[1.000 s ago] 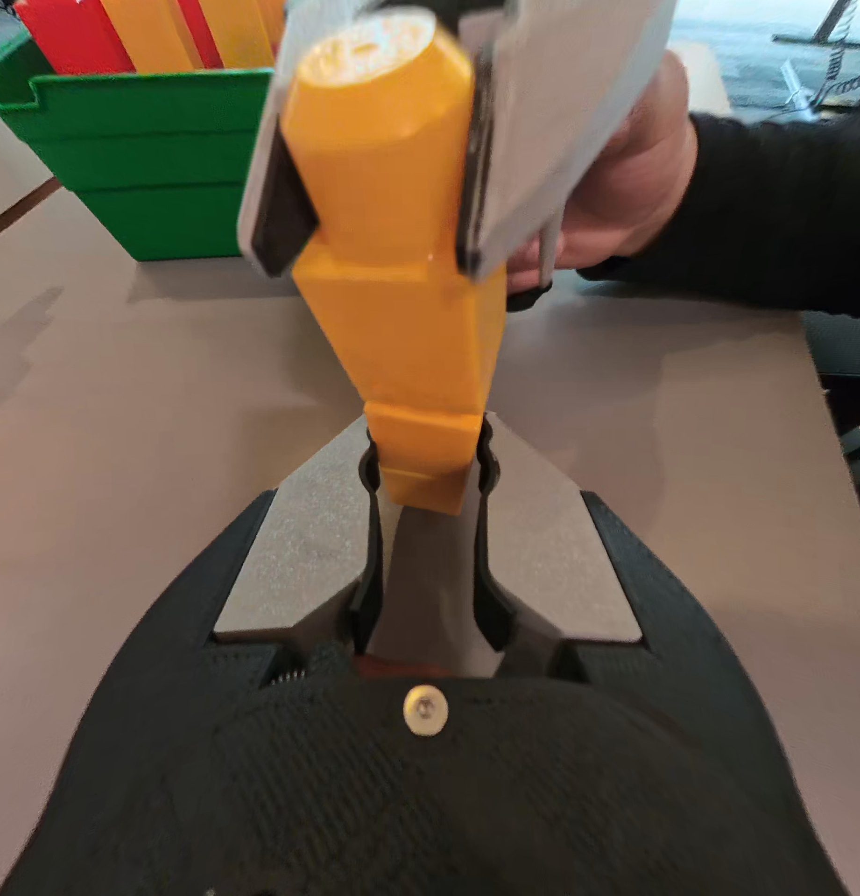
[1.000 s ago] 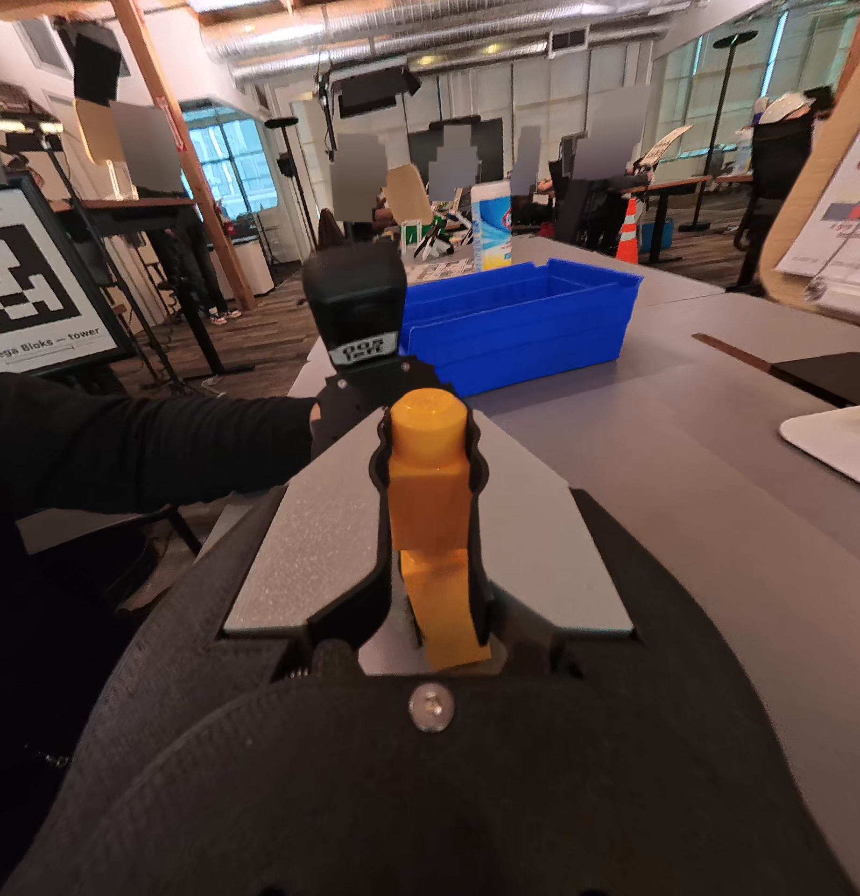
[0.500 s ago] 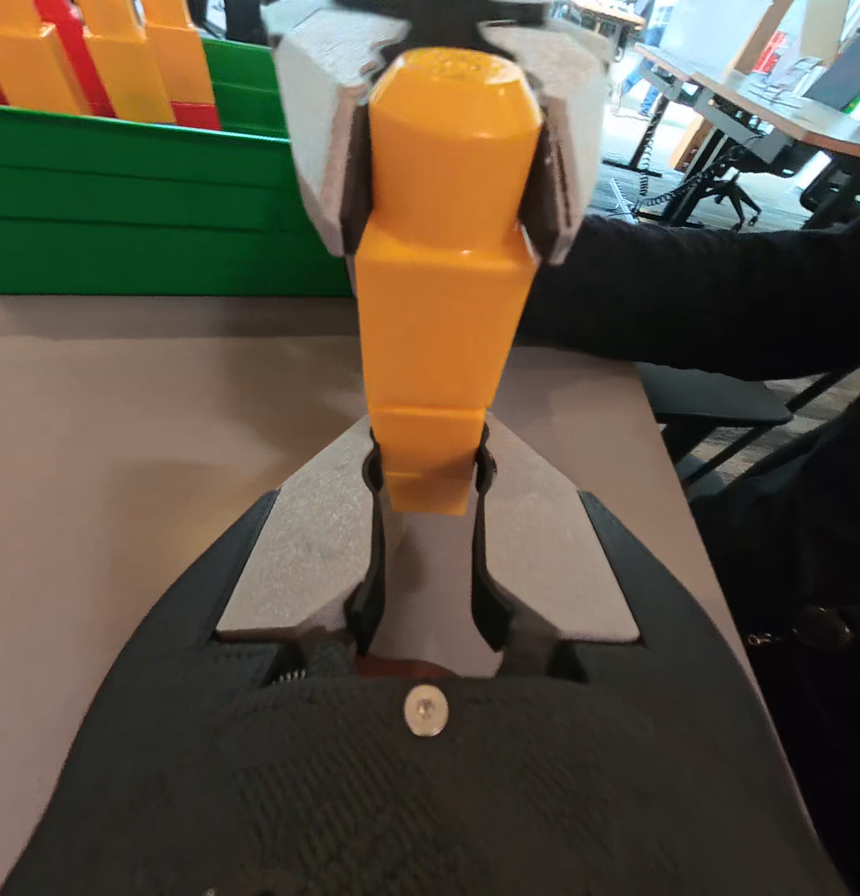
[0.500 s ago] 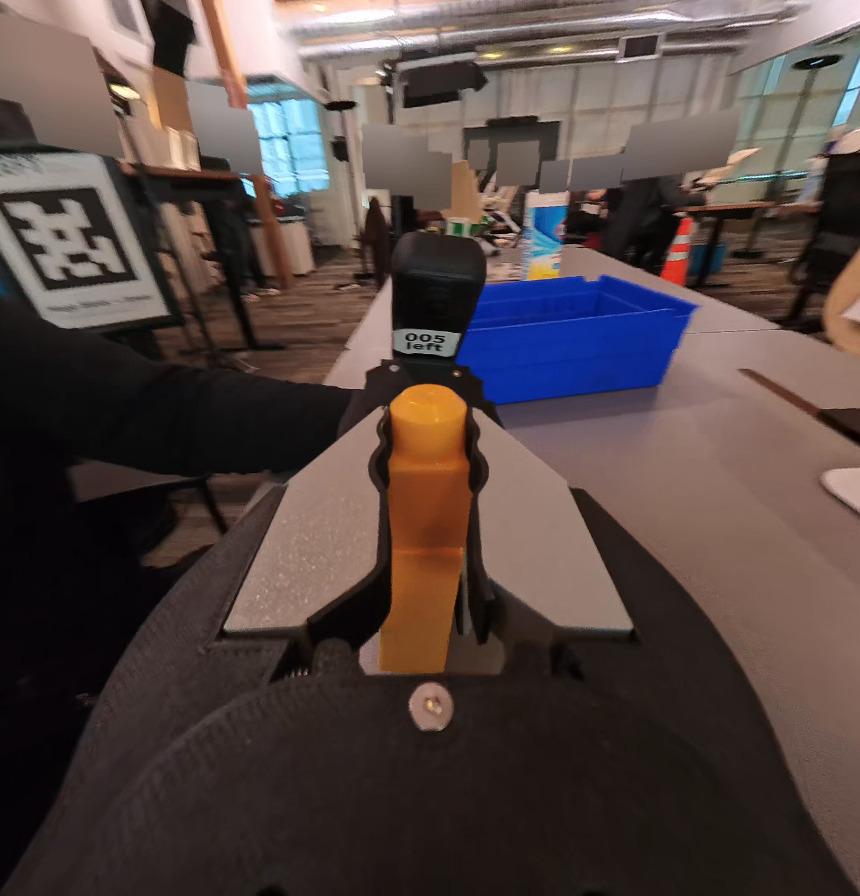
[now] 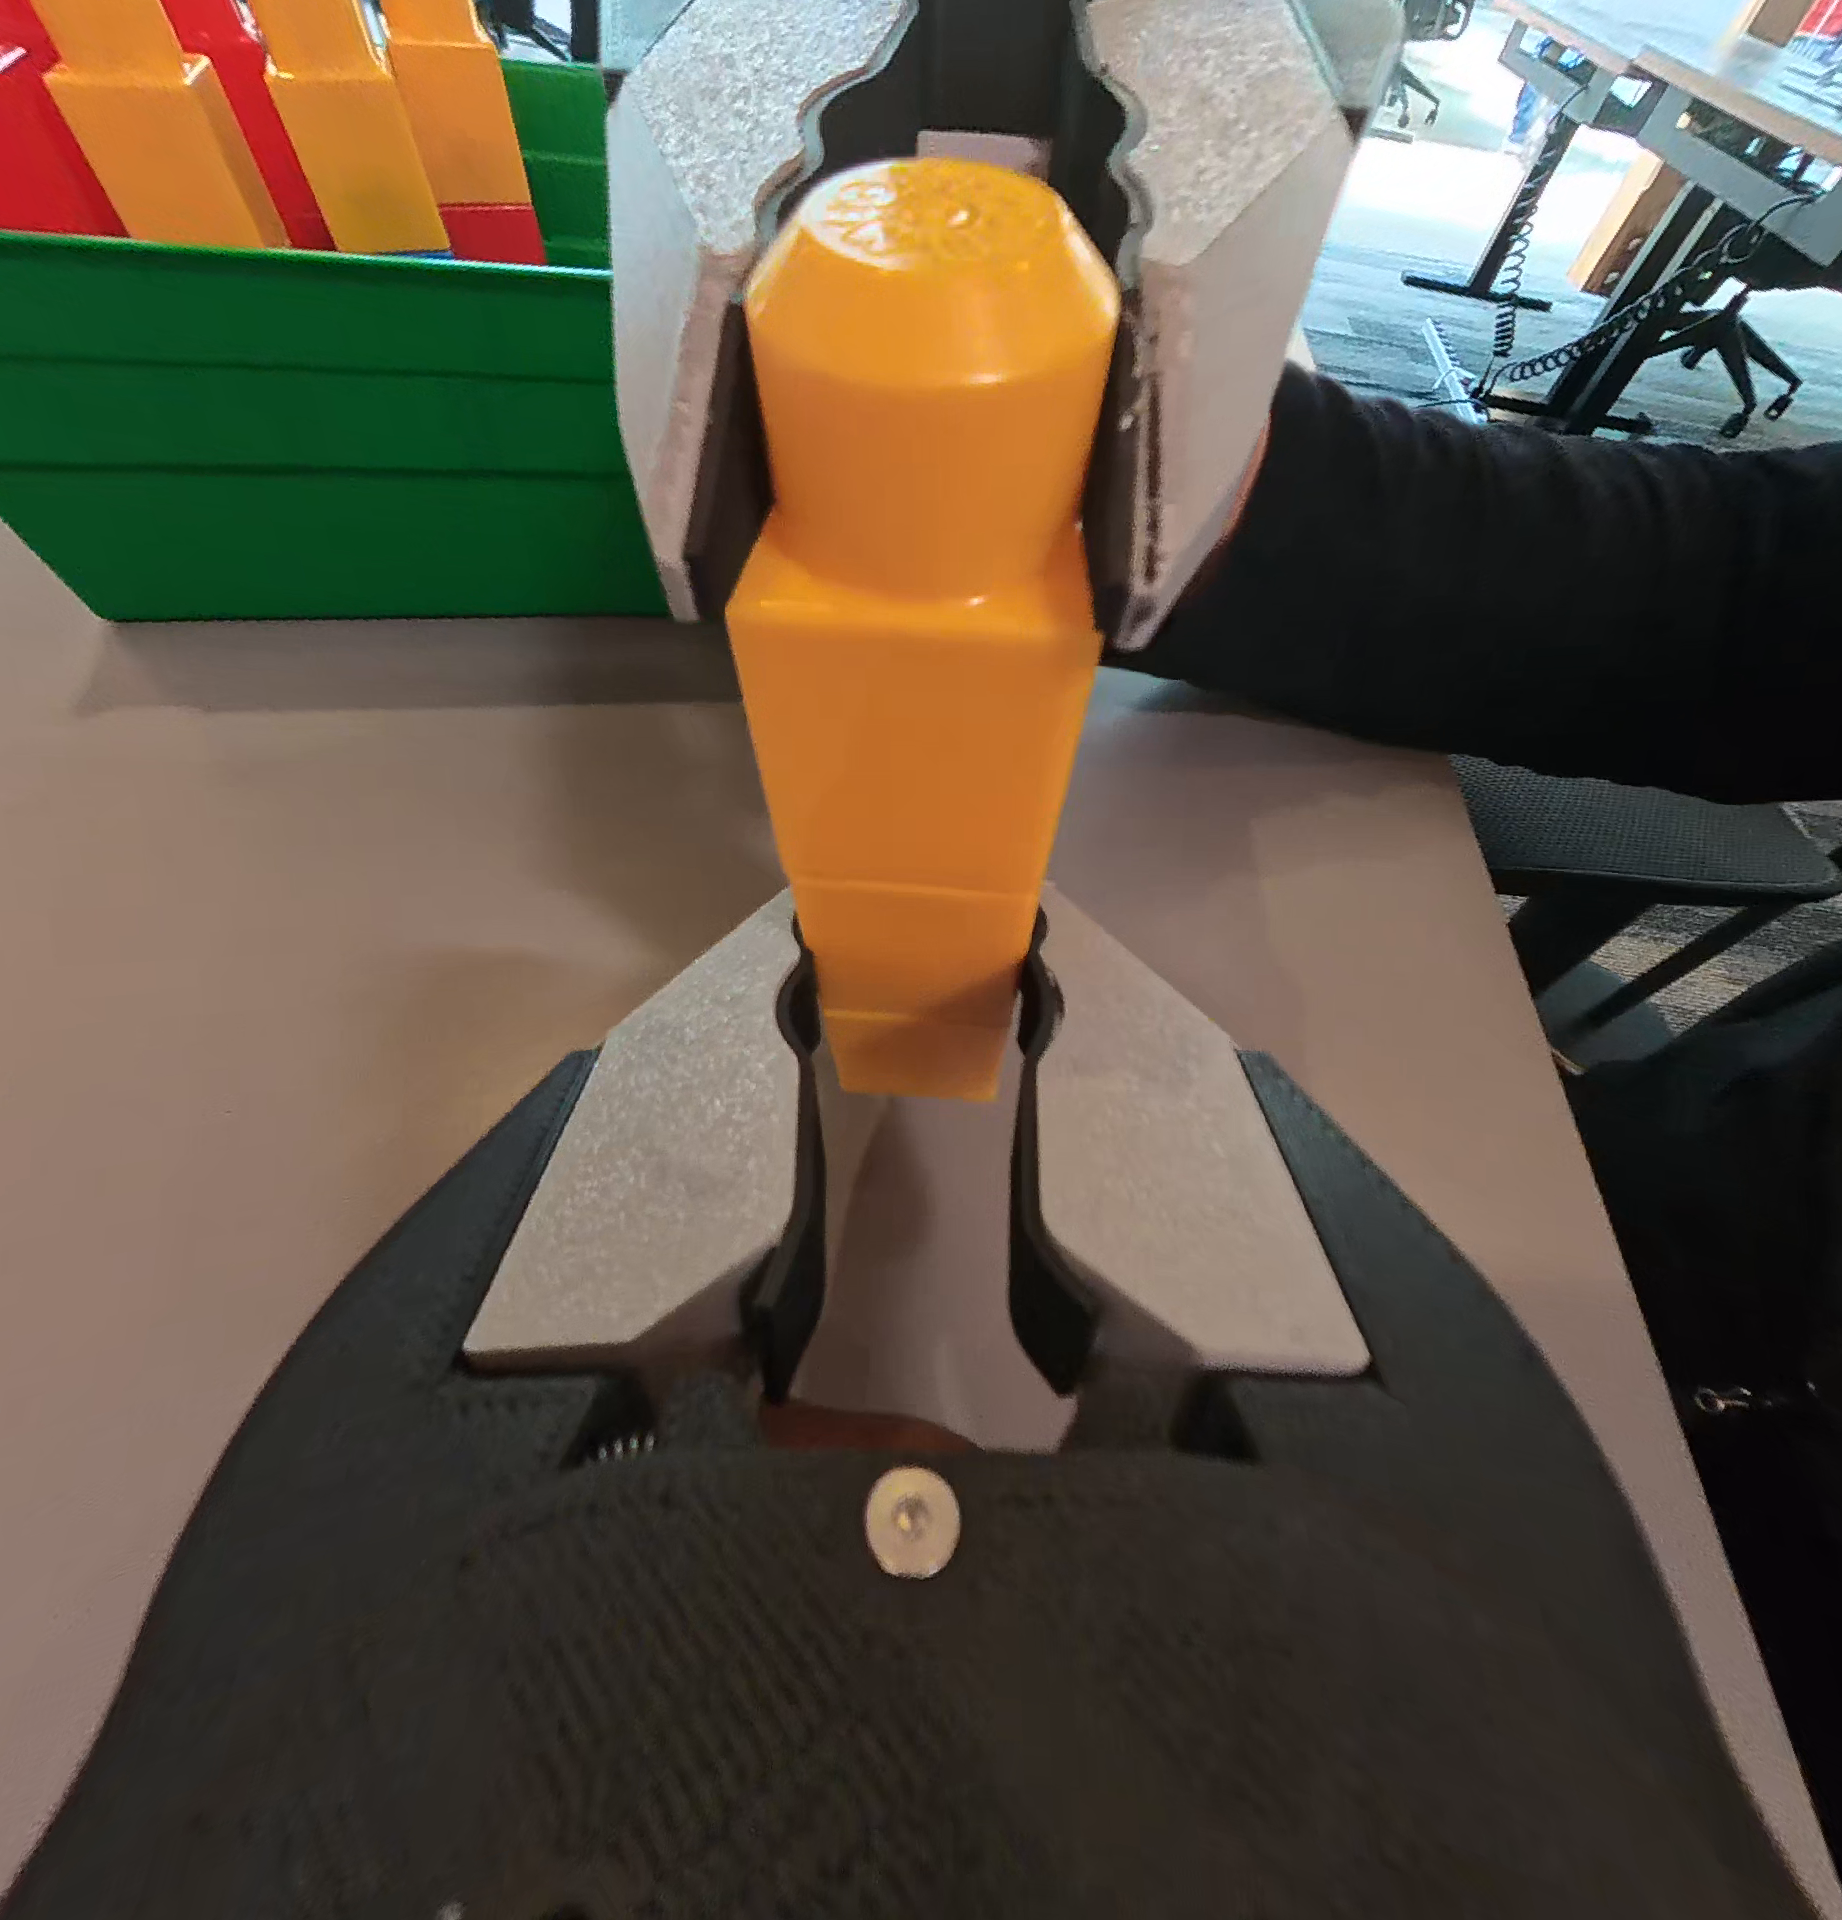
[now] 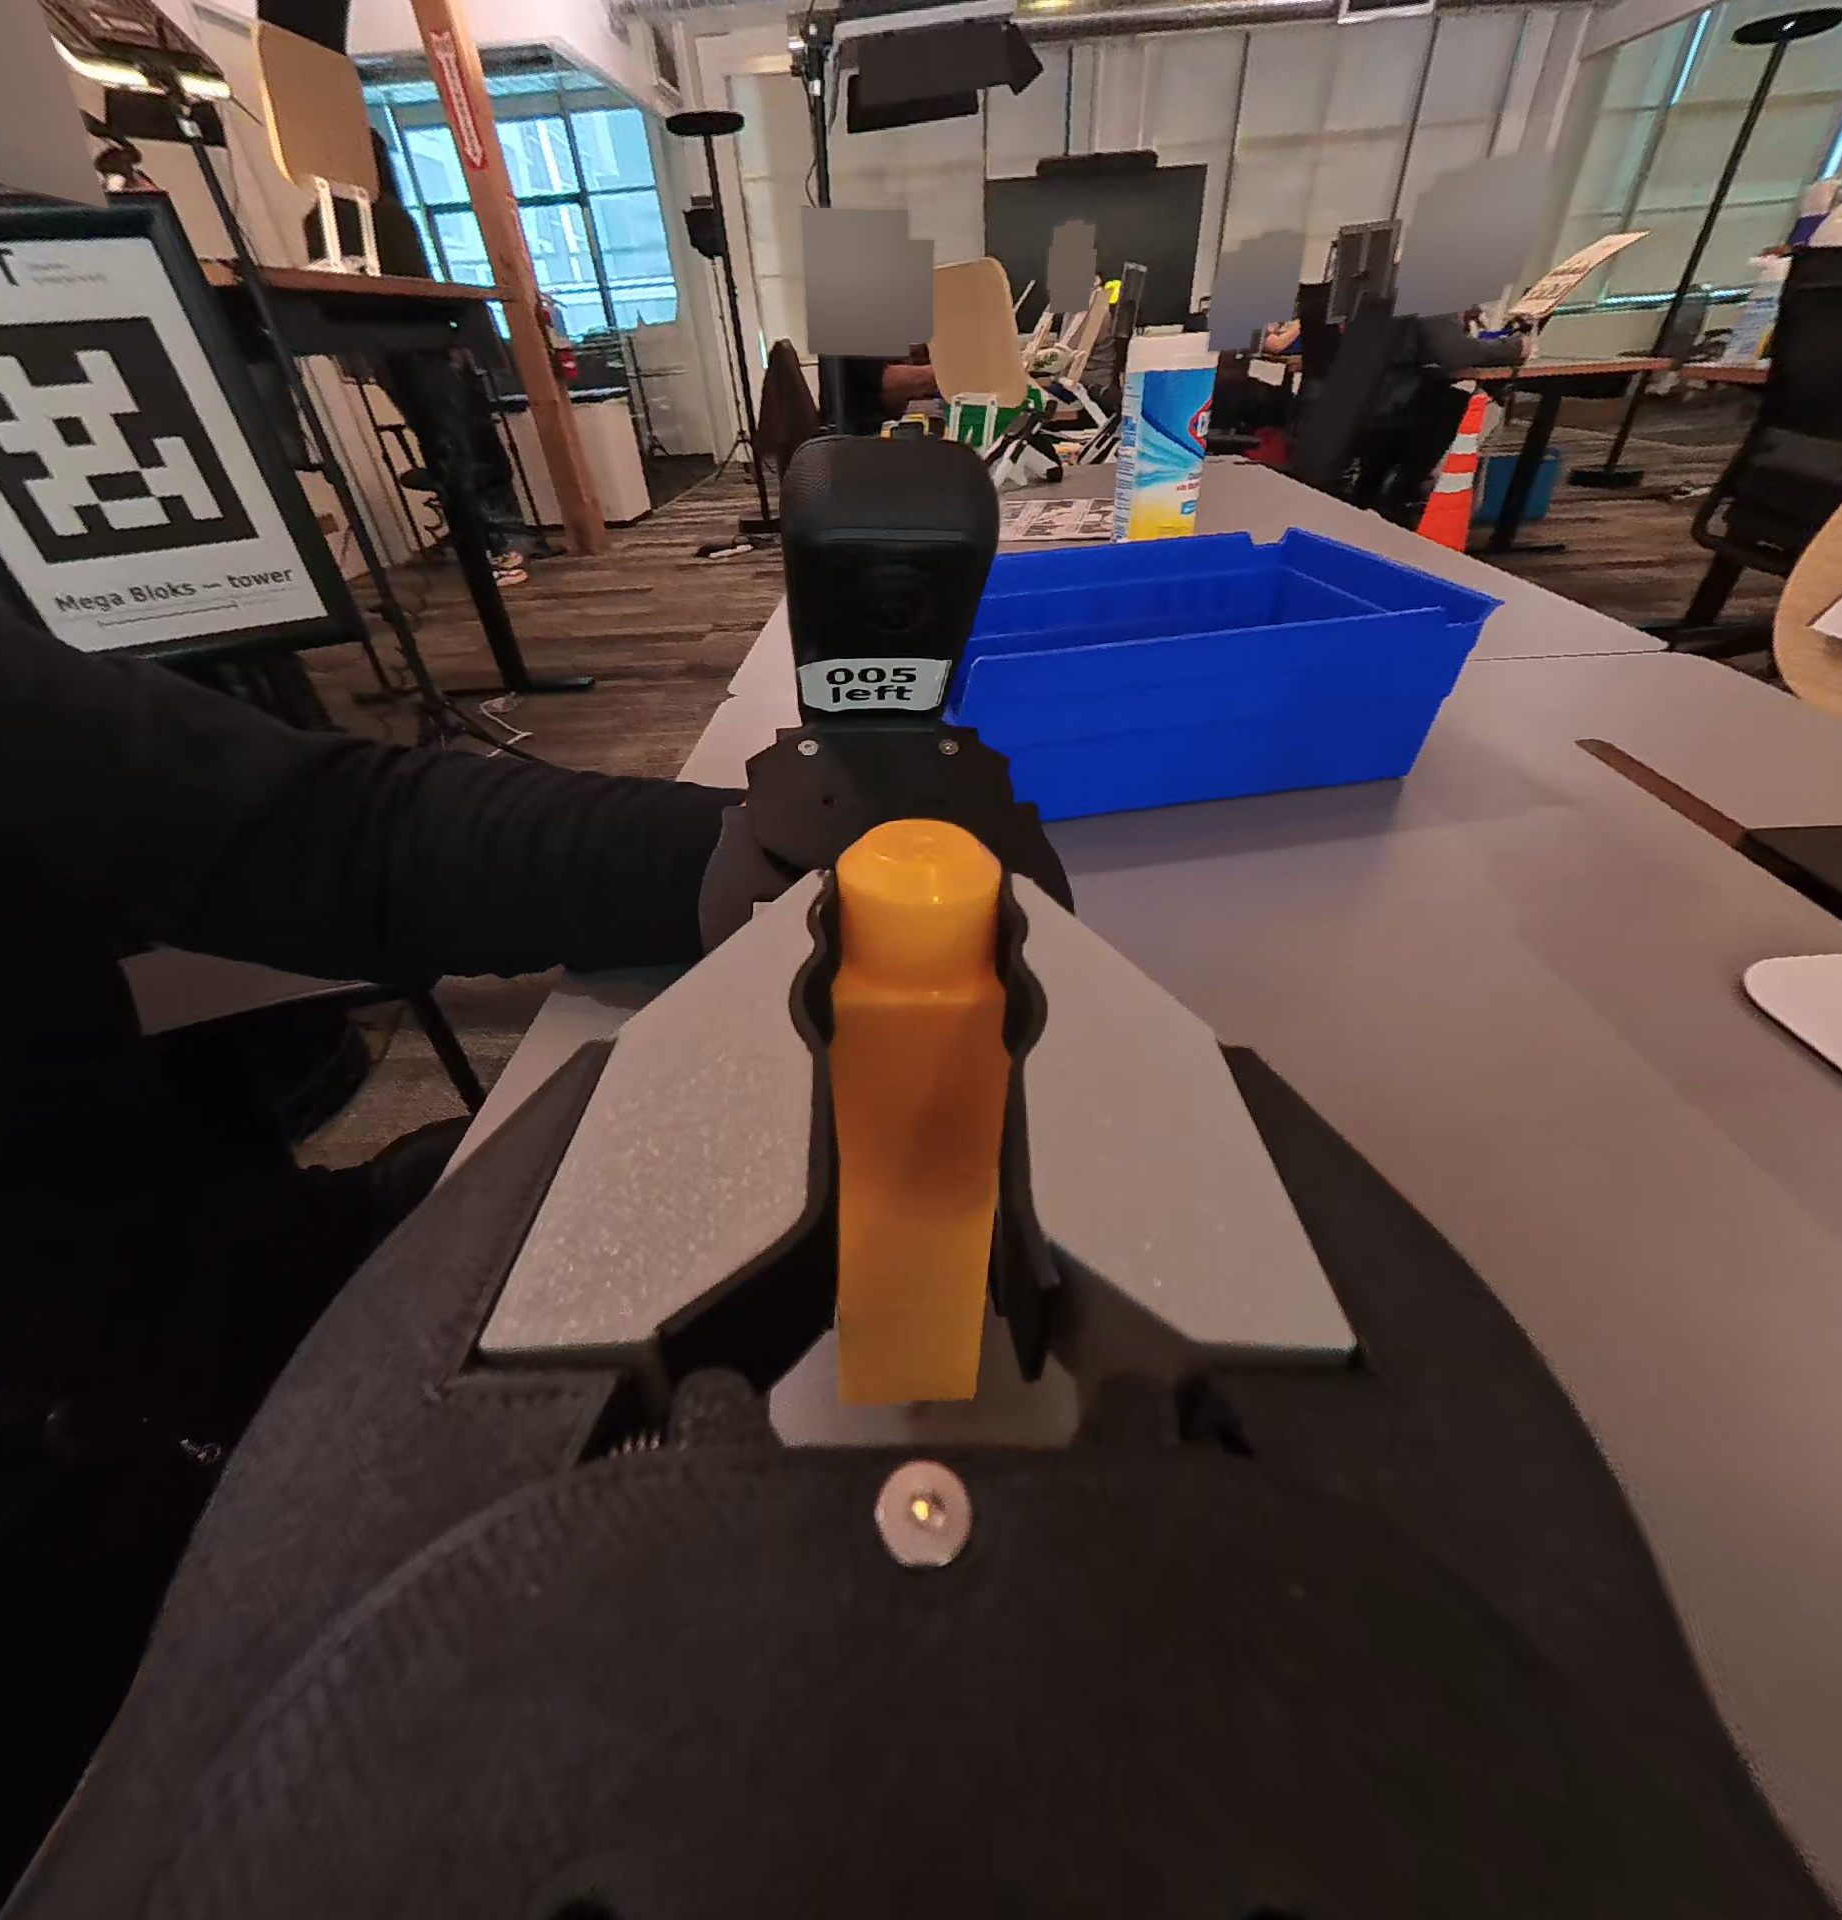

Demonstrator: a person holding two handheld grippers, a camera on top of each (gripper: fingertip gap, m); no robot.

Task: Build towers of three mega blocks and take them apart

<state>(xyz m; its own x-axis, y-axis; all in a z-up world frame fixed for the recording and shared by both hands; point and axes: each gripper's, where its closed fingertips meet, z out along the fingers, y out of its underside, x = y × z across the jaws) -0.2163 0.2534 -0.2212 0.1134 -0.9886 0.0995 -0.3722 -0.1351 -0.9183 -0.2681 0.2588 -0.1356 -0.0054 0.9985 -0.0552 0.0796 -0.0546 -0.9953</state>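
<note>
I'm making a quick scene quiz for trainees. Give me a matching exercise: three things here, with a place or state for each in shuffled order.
Things:
1. orange block stack
2. green bin
3. blue bin

States:
A. empty, as far as shows
B. held at both ends by the left gripper and right gripper
C. holds red and orange blocks

Pairs: 1-B, 2-C, 3-A

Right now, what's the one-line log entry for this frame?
left gripper: shut on orange block stack | right gripper: shut on same stack | stack above table | green bin: behind
</note>
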